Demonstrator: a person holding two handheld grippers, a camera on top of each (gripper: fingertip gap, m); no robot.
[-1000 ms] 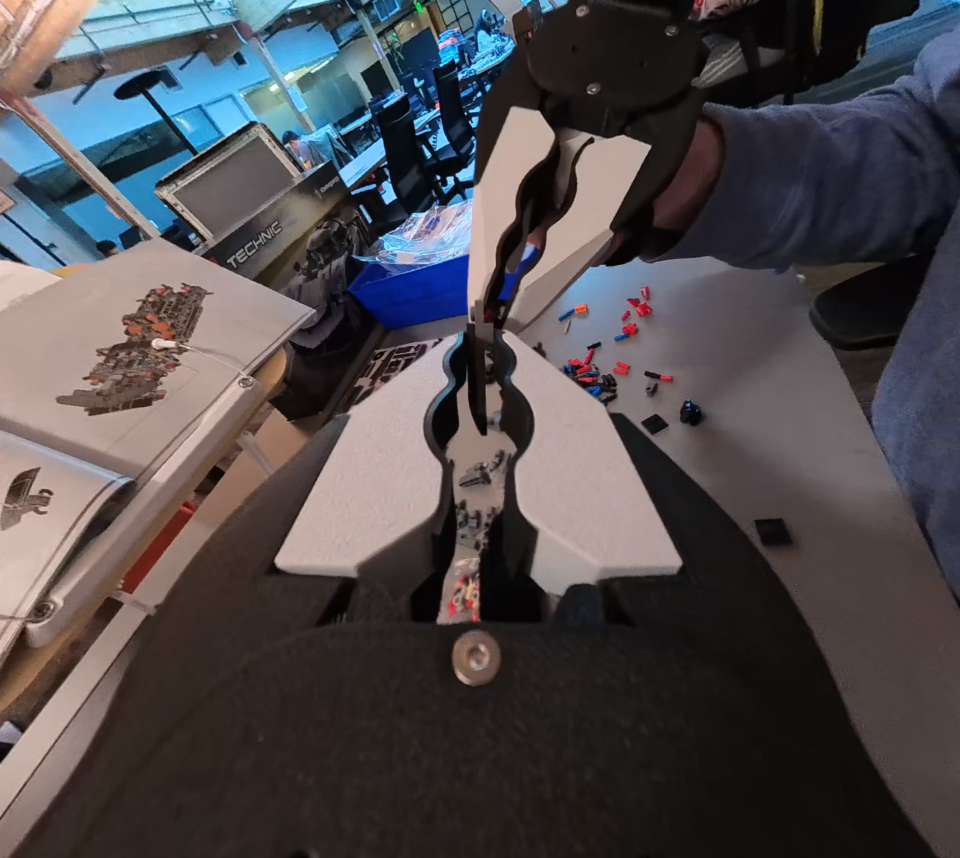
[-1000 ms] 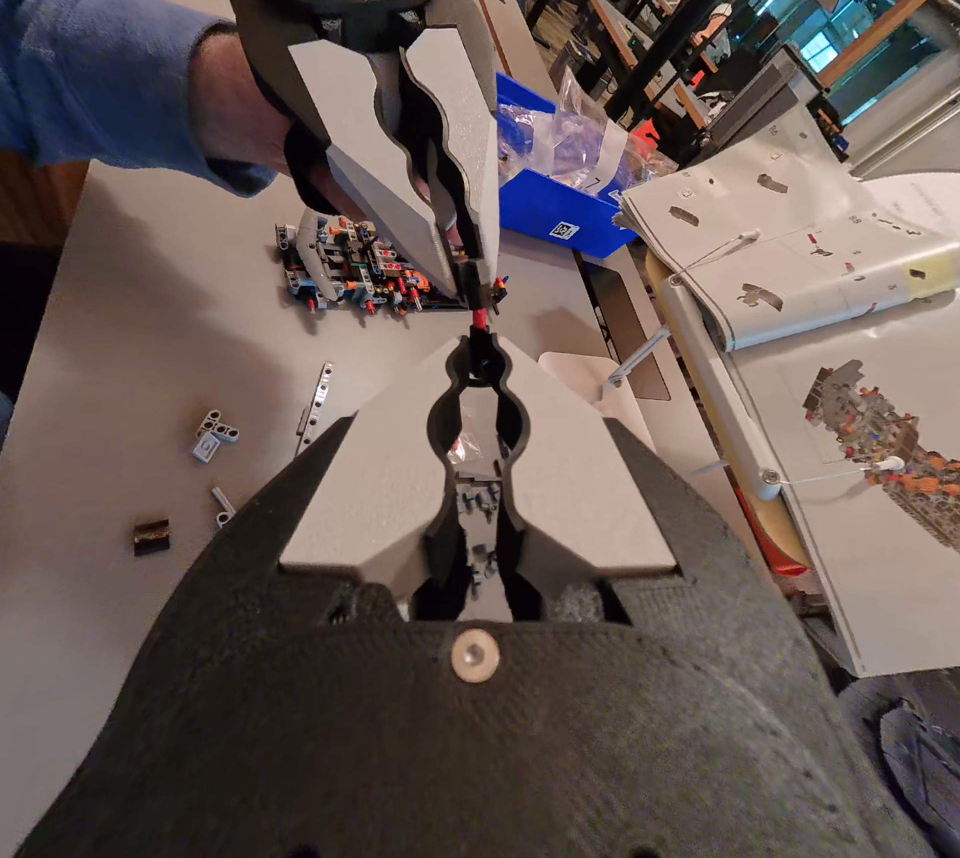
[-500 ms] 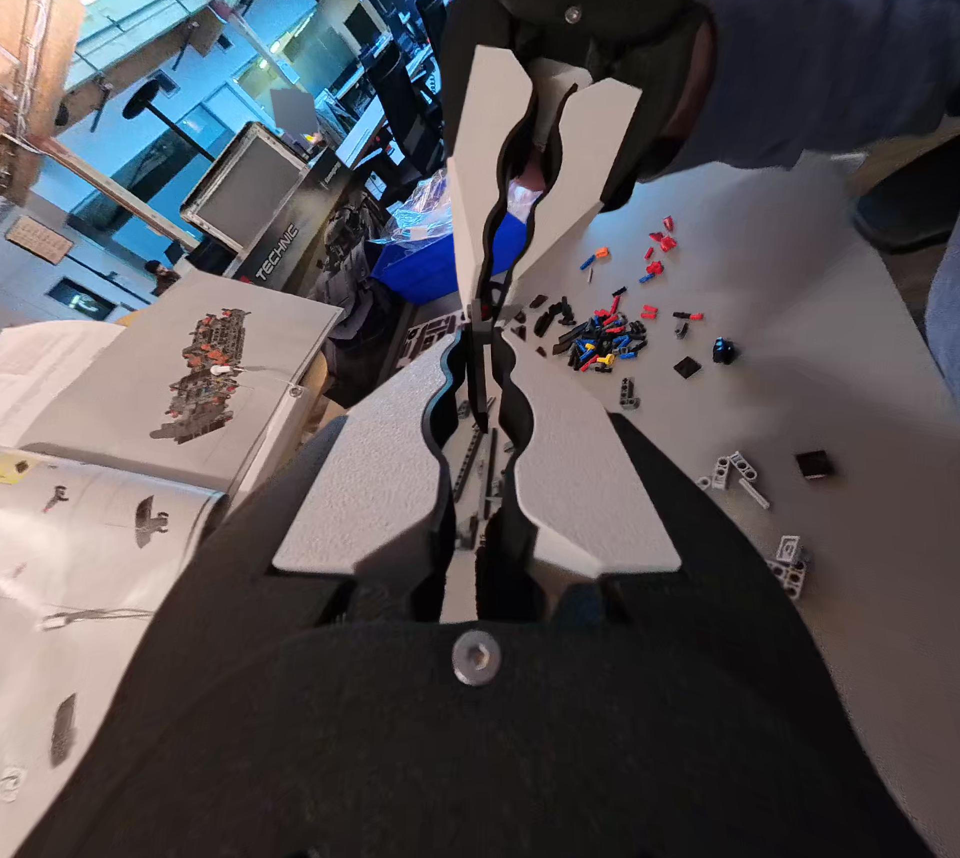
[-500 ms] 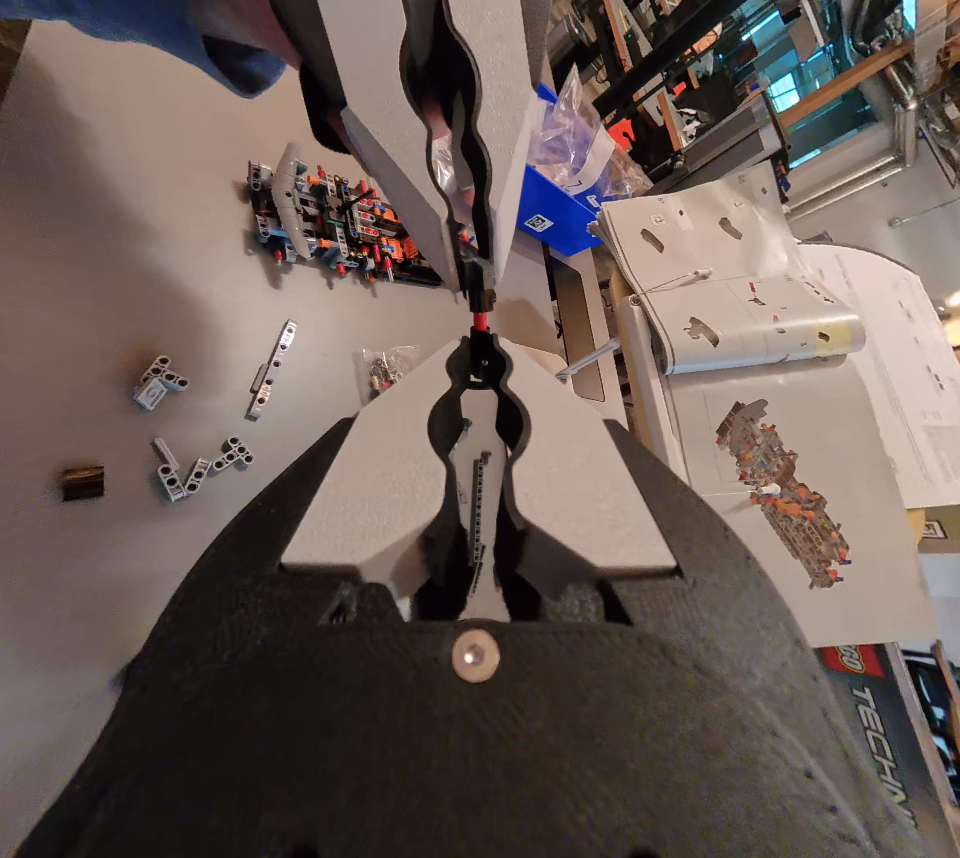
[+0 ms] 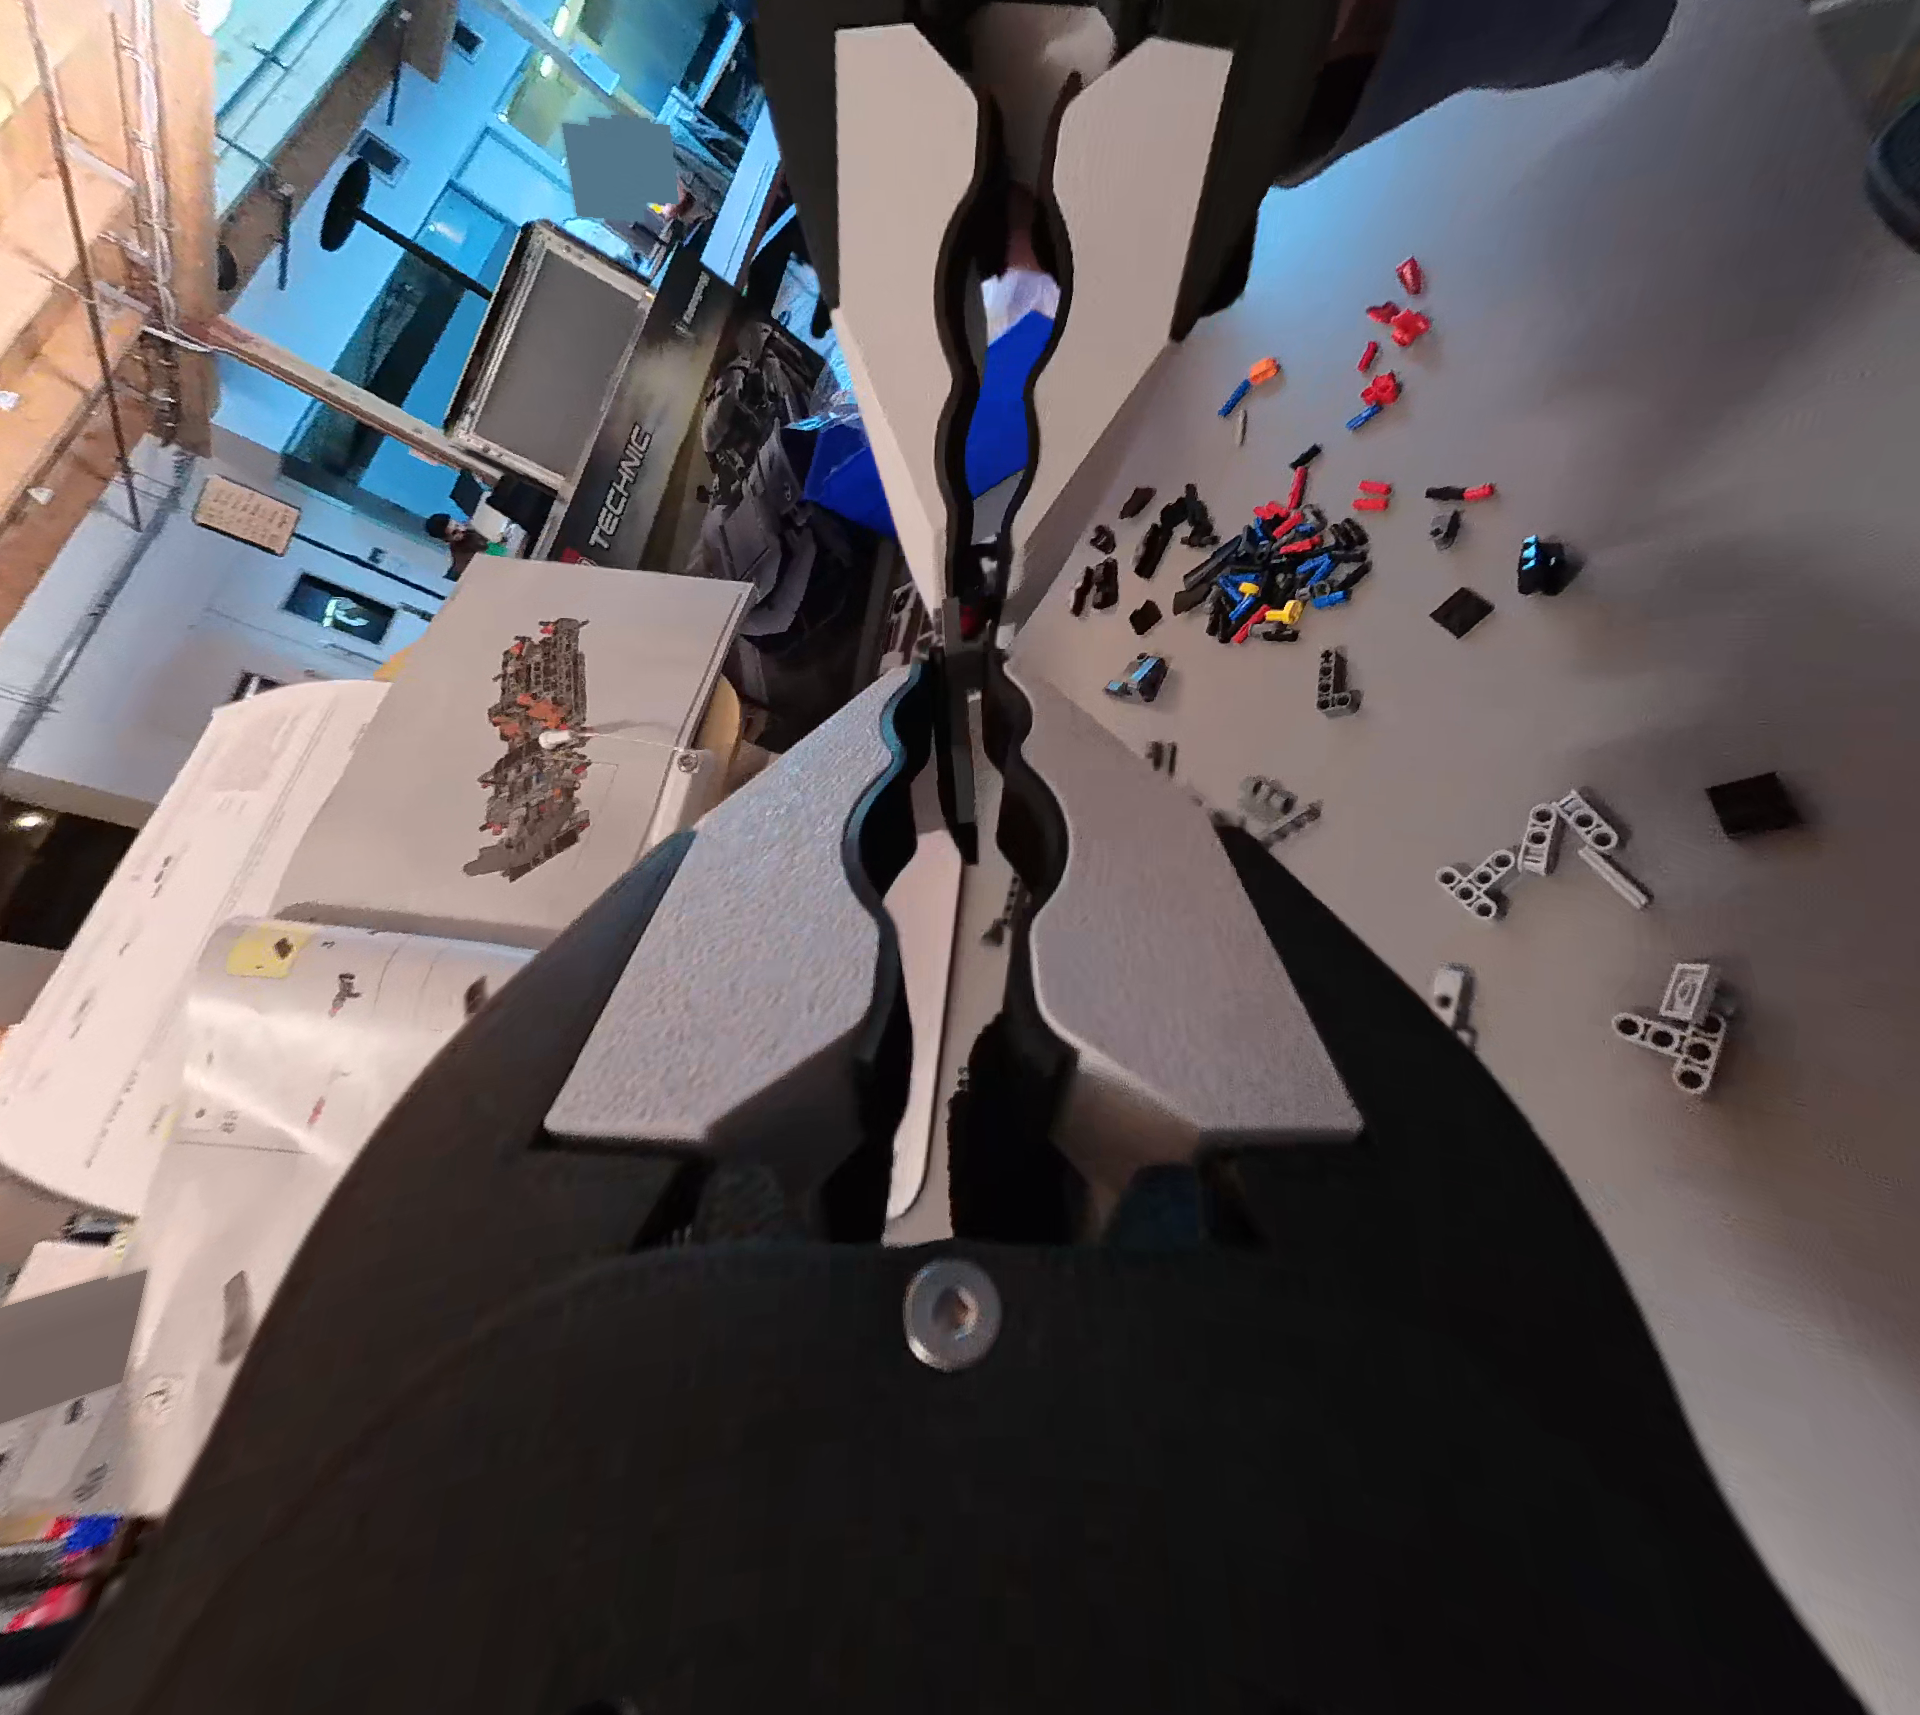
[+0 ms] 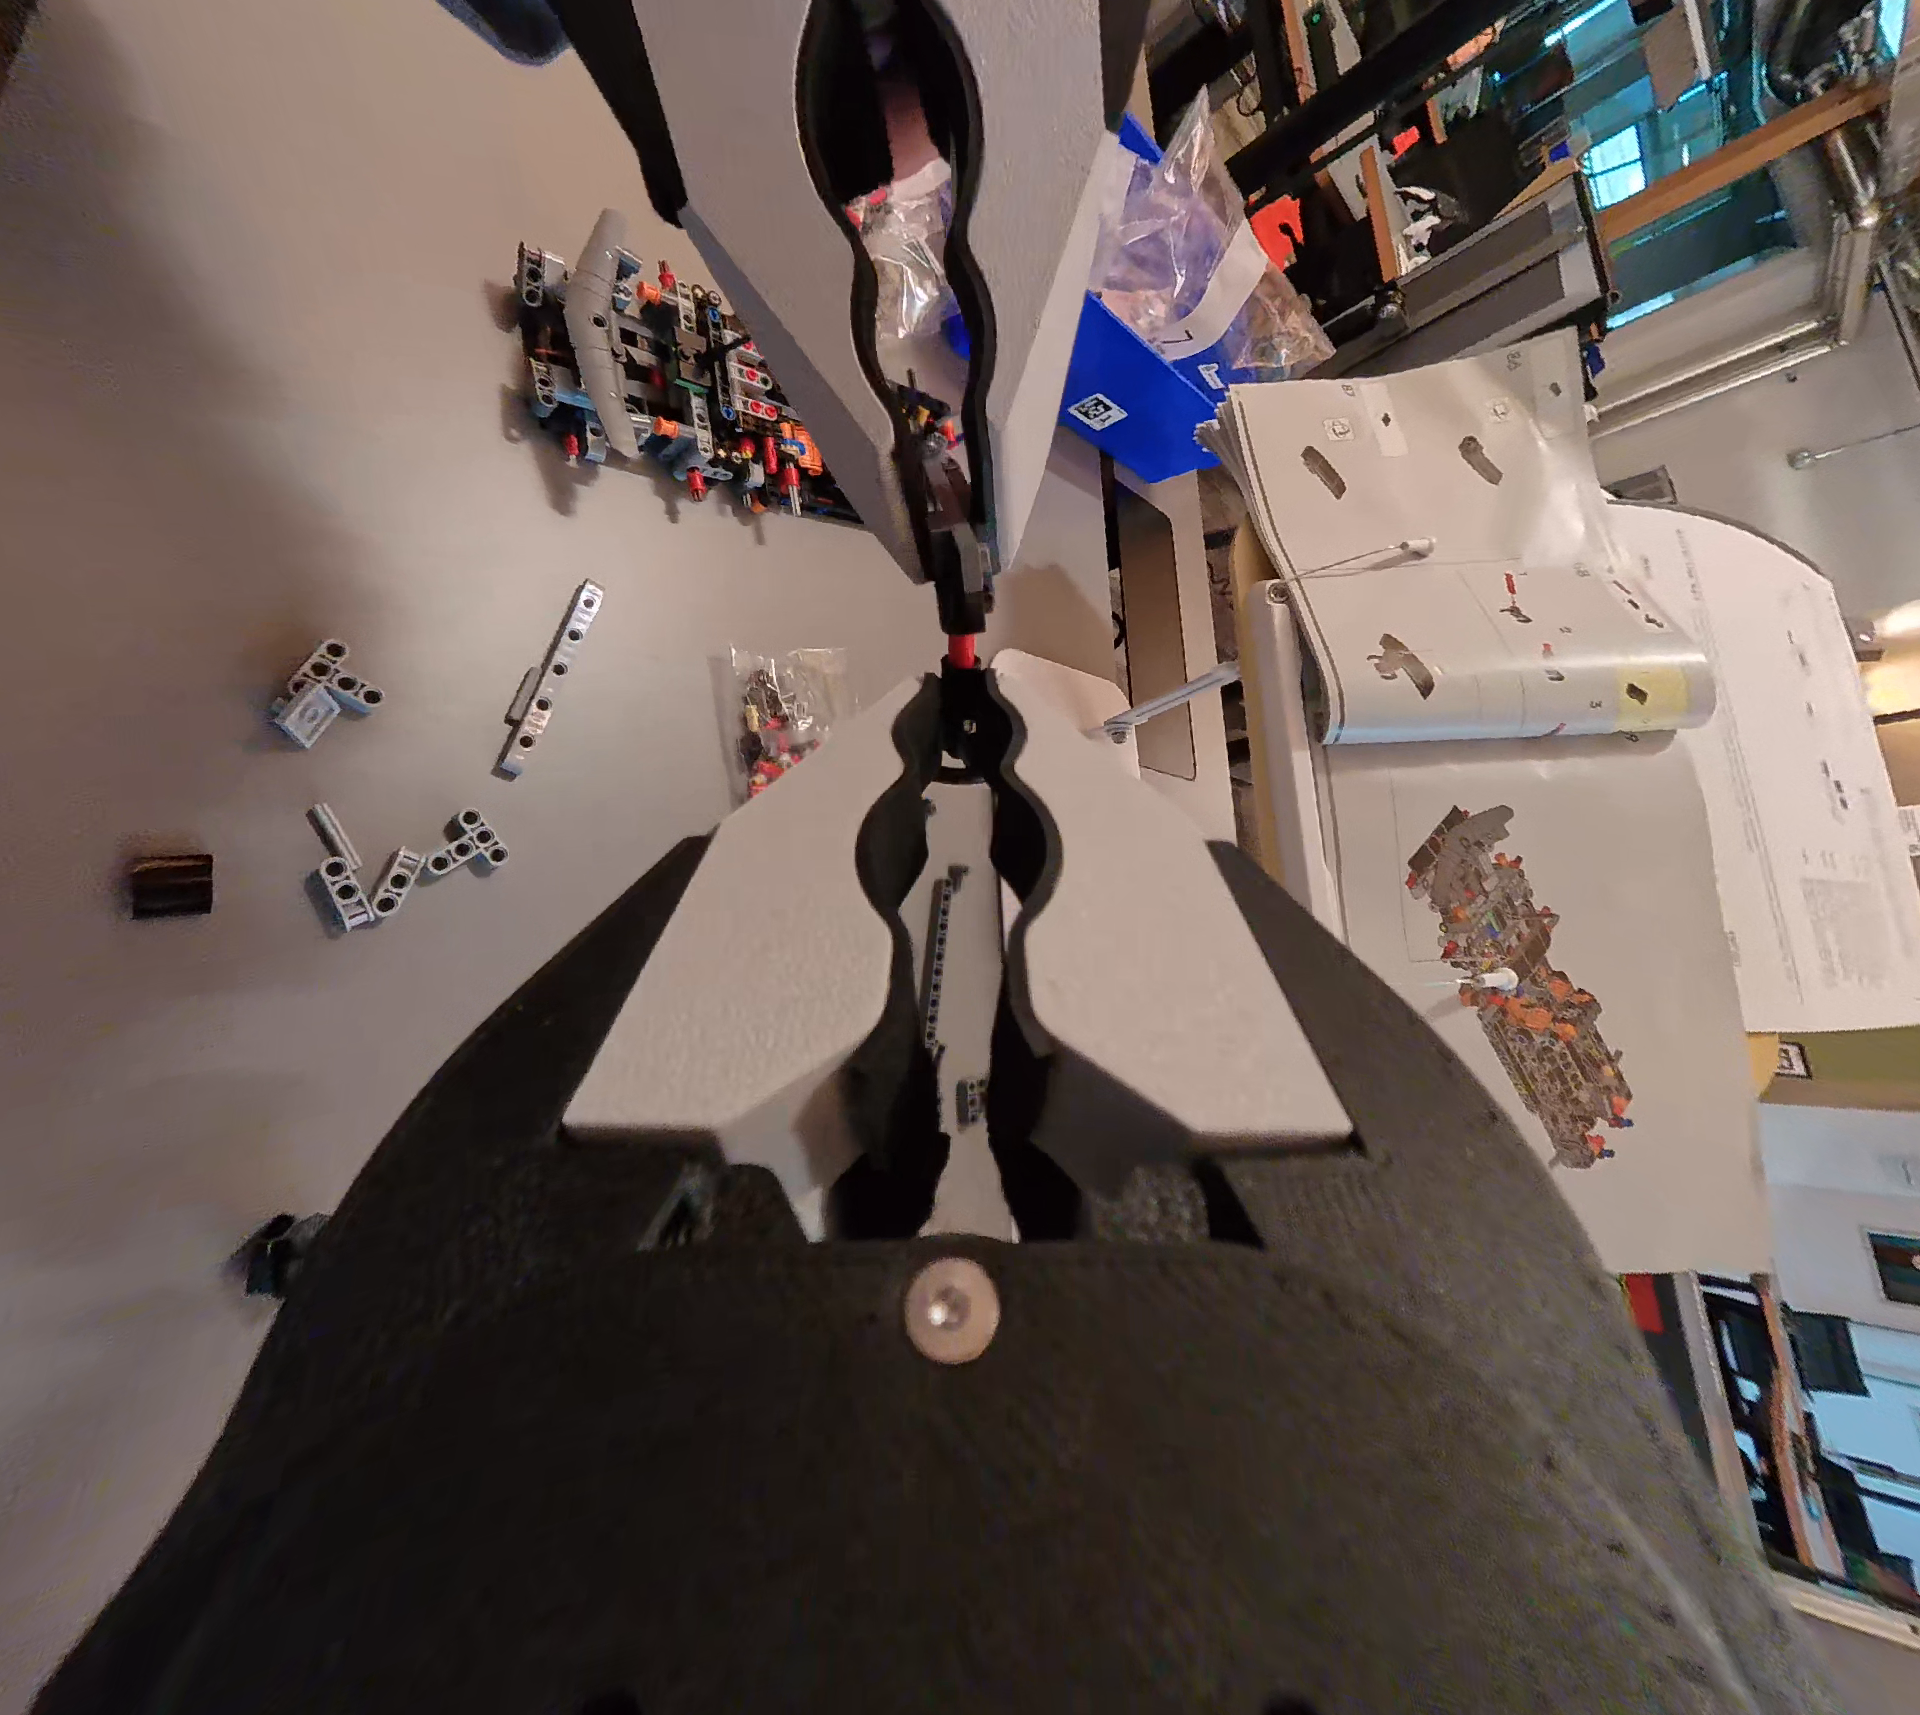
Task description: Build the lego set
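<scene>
Black-bodied left gripper, grey fingers clenched on a dark flat lego piece, held above the grey table. Right gripper, tip to tip with it, clamped on a red-and-black pin; pin end meets the dark piece. Loose grey beams on the table nearby. Part-built lego assembly farther off. Blue bin with plastic bags, open instruction booklet beyond.
</scene>
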